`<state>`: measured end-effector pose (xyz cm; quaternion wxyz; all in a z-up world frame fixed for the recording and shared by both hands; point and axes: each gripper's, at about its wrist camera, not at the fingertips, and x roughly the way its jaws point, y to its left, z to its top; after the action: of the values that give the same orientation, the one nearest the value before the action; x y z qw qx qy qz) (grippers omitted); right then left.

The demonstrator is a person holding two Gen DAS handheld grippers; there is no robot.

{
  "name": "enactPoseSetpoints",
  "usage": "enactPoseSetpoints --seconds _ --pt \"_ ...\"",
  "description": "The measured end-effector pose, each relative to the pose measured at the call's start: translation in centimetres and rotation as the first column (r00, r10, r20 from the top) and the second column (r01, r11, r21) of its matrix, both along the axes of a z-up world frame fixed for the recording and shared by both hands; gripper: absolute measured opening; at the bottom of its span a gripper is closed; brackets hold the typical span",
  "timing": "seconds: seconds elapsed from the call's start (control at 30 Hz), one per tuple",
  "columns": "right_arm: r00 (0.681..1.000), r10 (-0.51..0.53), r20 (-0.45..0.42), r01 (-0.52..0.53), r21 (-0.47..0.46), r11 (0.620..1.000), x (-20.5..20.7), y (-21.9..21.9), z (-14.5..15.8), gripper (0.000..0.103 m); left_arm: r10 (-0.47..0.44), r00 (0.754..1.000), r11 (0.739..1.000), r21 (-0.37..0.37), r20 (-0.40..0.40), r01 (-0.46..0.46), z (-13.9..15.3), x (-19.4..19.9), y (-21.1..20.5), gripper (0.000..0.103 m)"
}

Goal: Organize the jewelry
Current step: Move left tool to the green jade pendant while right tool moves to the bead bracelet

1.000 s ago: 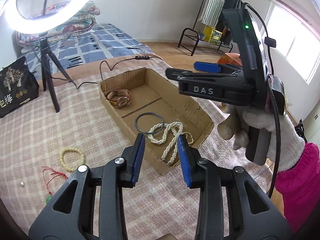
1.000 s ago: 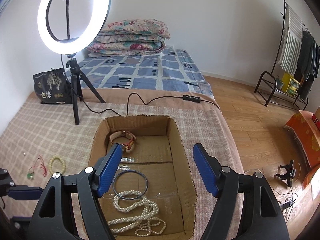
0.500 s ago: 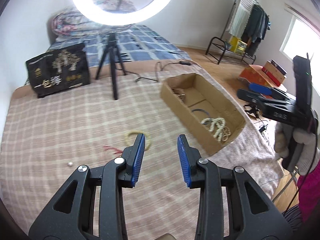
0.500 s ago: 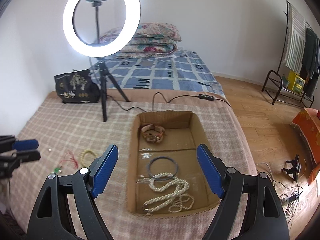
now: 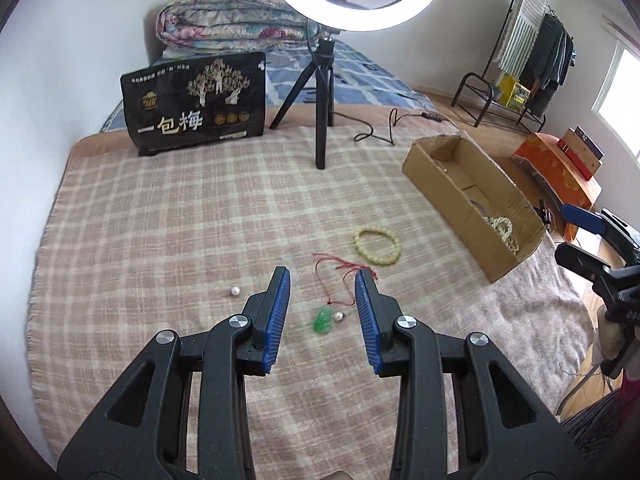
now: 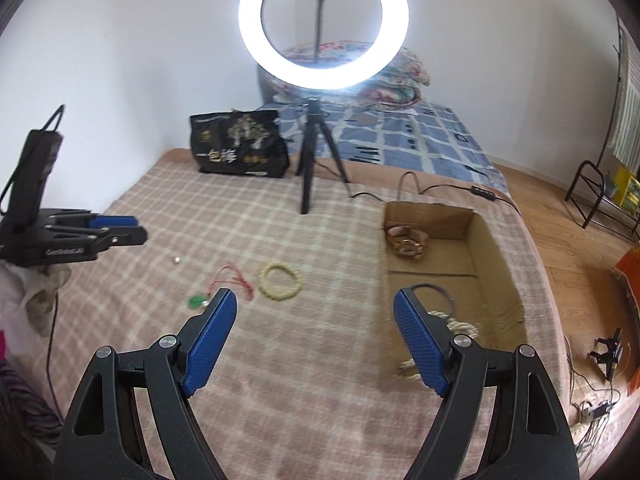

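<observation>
My left gripper (image 5: 322,280) is open and empty, hovering over a green pendant (image 5: 322,319) on a red cord (image 5: 340,269). A small silver bead (image 5: 340,316) lies beside the pendant and a loose pearl (image 5: 235,291) to the left. A yellow bead bracelet (image 5: 377,246) lies further on. The cardboard box (image 6: 501,256) holds a watch (image 6: 408,241), a dark ring (image 6: 434,296) and a pearl necklace (image 6: 460,326). My right gripper (image 6: 315,300) is wide open and empty, above the blanket left of the box. The bracelet (image 6: 280,276) and the pendant (image 6: 196,302) also show there.
A ring light on a black tripod (image 5: 322,120) stands at the back of the checked blanket (image 5: 180,220), its cable (image 5: 380,132) trailing right. A black printed bag (image 5: 196,104) leans behind. Folded quilts (image 5: 232,20) lie on the bed. The blanket's right edge drops to the floor.
Both grippers swung left, away from the box. The left one now hangs over the pendant and cord; the right one moved from above the box to the blanket beside it.
</observation>
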<state>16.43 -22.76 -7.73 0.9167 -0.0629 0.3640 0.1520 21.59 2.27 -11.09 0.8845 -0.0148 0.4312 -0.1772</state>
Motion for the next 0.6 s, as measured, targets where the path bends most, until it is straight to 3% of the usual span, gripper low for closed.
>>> enactPoseSetpoints --seconds 0.17,0.37,0.43,0.5,0.6 --pt "0.999 0.011 -0.046 -0.008 0.047 0.999 0.6 1.3 -2.0 0.080 -0.023 0.998 1.000 0.004 -0.050 0.023 -2.2 0.1 0.2 0.033" --pt "0.996 0.051 -0.077 -0.050 0.007 0.999 2.5 2.6 -4.1 0.079 -0.076 0.991 0.996 0.041 -0.110 0.081 -5.3 0.2 -1.2 0.033" --pt "0.993 0.068 -0.097 -0.069 -0.002 0.998 3.2 2.8 -4.8 0.072 -0.092 0.988 0.994 0.053 -0.127 0.099 -6.2 0.3 -1.6 0.031" --pt "0.988 0.092 -0.125 -0.093 -0.003 0.996 3.9 3.0 -5.8 0.066 -0.105 0.984 0.991 0.066 -0.147 0.115 -7.1 0.5 -2.0 0.023" --pt "0.977 0.136 -0.163 -0.140 -0.012 0.990 4.7 3.7 -6.9 0.054 -0.110 0.980 0.990 0.071 -0.167 0.123 -8.1 0.9 -2.3 0.023"
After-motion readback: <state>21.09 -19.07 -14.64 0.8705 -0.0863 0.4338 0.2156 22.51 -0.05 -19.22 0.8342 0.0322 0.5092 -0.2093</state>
